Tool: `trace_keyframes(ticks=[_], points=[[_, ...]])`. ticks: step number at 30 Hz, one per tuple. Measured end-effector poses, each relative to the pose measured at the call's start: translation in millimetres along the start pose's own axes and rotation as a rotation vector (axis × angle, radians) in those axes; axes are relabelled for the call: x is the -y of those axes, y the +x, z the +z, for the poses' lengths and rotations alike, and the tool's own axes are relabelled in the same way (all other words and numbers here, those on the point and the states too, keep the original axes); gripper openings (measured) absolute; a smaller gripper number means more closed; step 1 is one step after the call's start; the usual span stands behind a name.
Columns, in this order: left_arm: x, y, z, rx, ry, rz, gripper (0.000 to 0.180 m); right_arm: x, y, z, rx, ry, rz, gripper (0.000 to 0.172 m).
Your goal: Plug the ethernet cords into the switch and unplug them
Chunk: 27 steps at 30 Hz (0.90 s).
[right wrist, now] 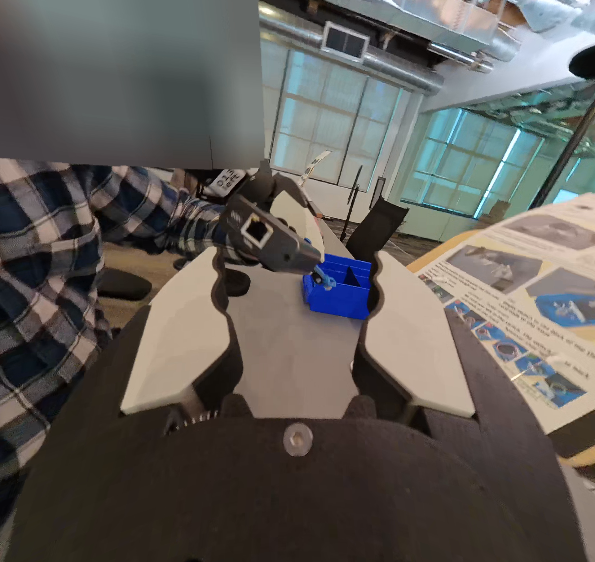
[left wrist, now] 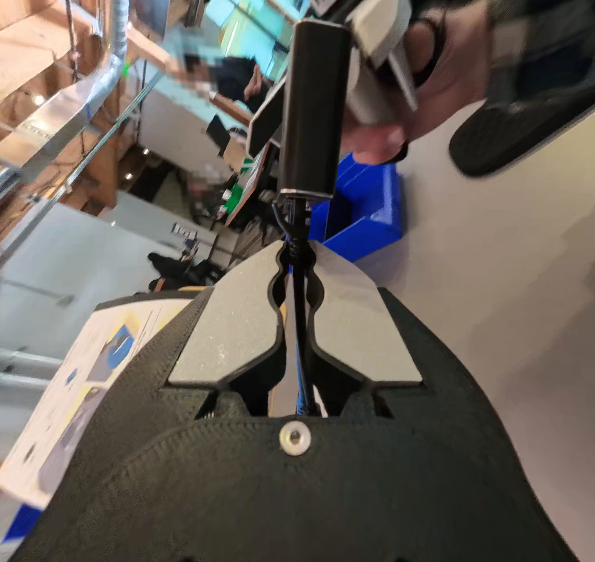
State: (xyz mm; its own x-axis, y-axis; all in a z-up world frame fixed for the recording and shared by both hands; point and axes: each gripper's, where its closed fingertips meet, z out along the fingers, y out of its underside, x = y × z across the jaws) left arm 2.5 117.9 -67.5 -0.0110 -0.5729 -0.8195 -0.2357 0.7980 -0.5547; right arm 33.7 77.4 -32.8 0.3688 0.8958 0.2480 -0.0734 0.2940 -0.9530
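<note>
My left gripper [left wrist: 297,247] is shut on a black ethernet cord [left wrist: 299,305], with the fingertips on the ribbed boot just behind the plug. The plug sits in the near end of the black switch [left wrist: 314,108], which stands in the air ahead of the fingertips. In the right wrist view the switch [right wrist: 273,247] hangs above the table with an open port [right wrist: 256,229] facing me, and a light blue cord end [right wrist: 326,279] shows at its lower end. My right gripper [right wrist: 296,255] is wide open and empty, with the switch beyond its fingertips. It also shows blurred in the left wrist view [left wrist: 380,41].
A blue bin [right wrist: 341,295] stands on the grey table [right wrist: 289,369] just behind the switch. A printed sheet [right wrist: 515,289] lies at the right. A person's plaid sleeve [right wrist: 64,240] reaches in from the left. A black round pad [left wrist: 515,134] lies on the table. The grippers' ends are close to 7 cm from one another.
</note>
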Motion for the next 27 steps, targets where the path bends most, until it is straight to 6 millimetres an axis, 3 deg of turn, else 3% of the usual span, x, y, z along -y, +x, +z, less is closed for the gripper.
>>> trace_keyframes(ticks=[5,8,10,14,17,20,23,27], points=[[25.7,1.9,-9.8,-0.119,0.154,-0.084,0.008,11.8,-27.5,23.2,0.084,-0.065,-0.193,0.066],[28.8,6.8,-10.8,-0.177,0.188,-0.114,0.008,15.9,-40.2,36.7,0.113,-0.085,-0.268,0.037],[29.3,10.1,-11.3,-0.205,0.199,-0.117,0.008,18.2,-41.9,41.3,0.102,-0.1,-0.309,0.031],[24.2,4.6,-7.3,-0.206,0.194,-0.158,0.009,16.2,-30.2,45.6,0.031,-0.208,-0.358,0.026],[14.6,-7.6,-5.1,-0.166,0.164,-0.185,0.033,13.0,-18.3,46.7,-0.024,-0.304,-0.386,0.025],[10.6,-20.4,-8.9,-0.116,0.14,-0.189,0.045,7.6,-6.0,42.7,-0.075,-0.416,-0.429,0.026],[20.2,-29.3,-12.1,-0.067,0.128,-0.135,0.042,-3.6,9.2,36.3,-0.14,-0.572,-0.493,0.026],[29.9,-25.4,-6.8,-0.071,0.053,-0.038,0.035,-22.3,21.2,32.8,-0.189,-0.777,-0.586,0.026]])
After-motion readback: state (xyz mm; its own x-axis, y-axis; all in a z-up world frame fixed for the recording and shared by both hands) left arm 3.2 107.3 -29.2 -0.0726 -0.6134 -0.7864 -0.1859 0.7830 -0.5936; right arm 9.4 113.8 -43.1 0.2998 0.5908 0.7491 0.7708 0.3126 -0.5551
